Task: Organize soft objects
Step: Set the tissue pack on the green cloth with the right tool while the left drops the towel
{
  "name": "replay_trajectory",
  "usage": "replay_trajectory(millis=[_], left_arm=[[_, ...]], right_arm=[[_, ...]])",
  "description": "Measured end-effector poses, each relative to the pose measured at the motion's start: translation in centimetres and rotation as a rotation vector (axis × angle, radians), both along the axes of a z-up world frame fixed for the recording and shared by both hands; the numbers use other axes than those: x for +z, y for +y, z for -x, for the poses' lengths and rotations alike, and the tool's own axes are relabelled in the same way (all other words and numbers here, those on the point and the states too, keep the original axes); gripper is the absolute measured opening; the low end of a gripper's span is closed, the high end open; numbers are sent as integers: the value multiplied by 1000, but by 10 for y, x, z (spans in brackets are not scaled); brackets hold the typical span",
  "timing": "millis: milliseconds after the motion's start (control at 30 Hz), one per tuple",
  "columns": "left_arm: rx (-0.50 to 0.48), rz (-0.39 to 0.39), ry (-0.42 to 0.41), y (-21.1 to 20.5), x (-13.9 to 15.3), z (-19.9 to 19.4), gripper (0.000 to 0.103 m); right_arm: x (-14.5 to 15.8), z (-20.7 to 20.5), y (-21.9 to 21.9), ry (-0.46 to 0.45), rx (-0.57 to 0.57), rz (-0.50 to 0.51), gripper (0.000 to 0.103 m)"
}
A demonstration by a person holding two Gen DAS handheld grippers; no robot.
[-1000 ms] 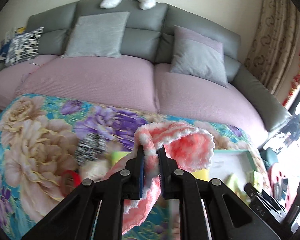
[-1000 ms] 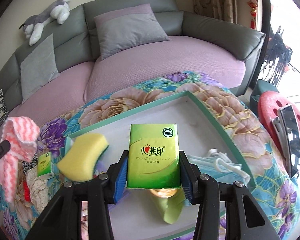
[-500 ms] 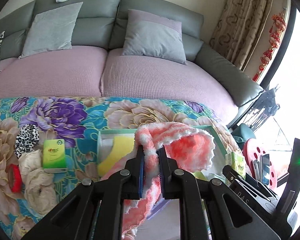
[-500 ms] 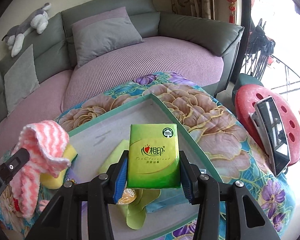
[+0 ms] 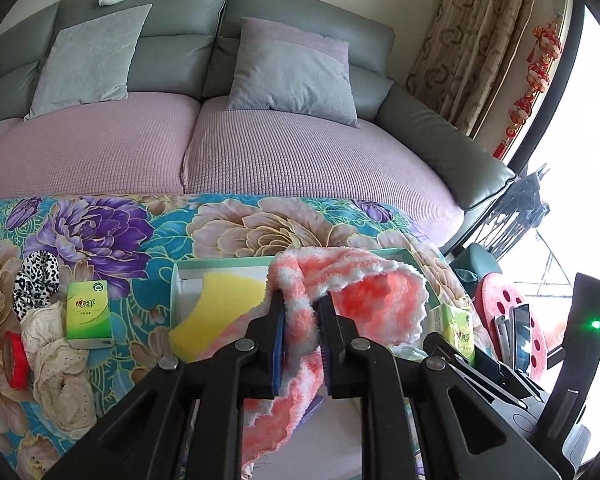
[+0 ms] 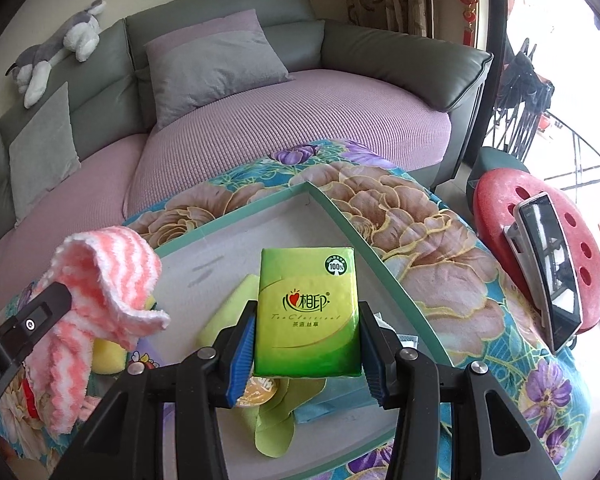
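Note:
My left gripper point(image 5: 302, 300) hangs over the near-left part of the green-rimmed white tray point(image 6: 348, 220), with a fluffy pink-and-white cloth point(image 5: 380, 300) draped over and between its pads. Its jaws are opening, and the cloth still fills the gap. In the right wrist view the cloth point(image 6: 108, 272) dangles at the left above a yellow sponge point(image 6: 108, 356) in the tray. My right gripper point(image 6: 306, 320) is shut on a green tissue pack point(image 6: 308, 280), held flat above the tray's middle. A second green tissue pack point(image 5: 88, 310) lies on the floral tablecloth left of the tray.
A light green cloth point(image 6: 272, 420) and a blue mask point(image 6: 324, 404) lie in the tray. Left of it sit a leopard scrunchie point(image 5: 36, 280), a cream cloth point(image 5: 56, 352) and a red ring point(image 5: 14, 354). A red stool point(image 6: 540, 248) with a phone stands right. A sofa point(image 5: 300, 160) lies behind.
My left gripper carried the pink cloth rightward across the table to above the tray, and its pads have parted slightly. The right gripper shifted a little, still holding the tissue pack.

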State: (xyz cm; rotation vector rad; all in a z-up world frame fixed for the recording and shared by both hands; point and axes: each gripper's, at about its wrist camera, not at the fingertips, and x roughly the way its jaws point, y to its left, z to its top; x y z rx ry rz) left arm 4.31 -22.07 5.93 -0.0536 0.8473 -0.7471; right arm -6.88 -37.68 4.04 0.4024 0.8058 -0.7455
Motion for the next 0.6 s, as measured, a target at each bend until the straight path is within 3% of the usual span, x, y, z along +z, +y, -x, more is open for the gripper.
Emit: replay_trajectory(millis=[167,333,367,433,500,567,600], left_arm=[[-20,-11,0,-2,1,1,45],[-27,-15,-14,0,8,3,52],[-27,-17,-16,0,9,3,58],[-17,-25,-21,1,10,2,67],[-1,-35,-29,3,11,1,75],[23,-45,-40,6,12,-1,89],[34,-49,-43,7,12,-2,91]], right_arm=[[0,-2,1,7,5,8,62],[0,-3,3,11,11,8,70],[0,-3,3,13,13,10,71],[0,-4,4,19,15,20,87],[0,-4,5,28,20,32,93],[-1,-5,6,35,22,36,93],[-1,-6,6,39,22,35,94]])
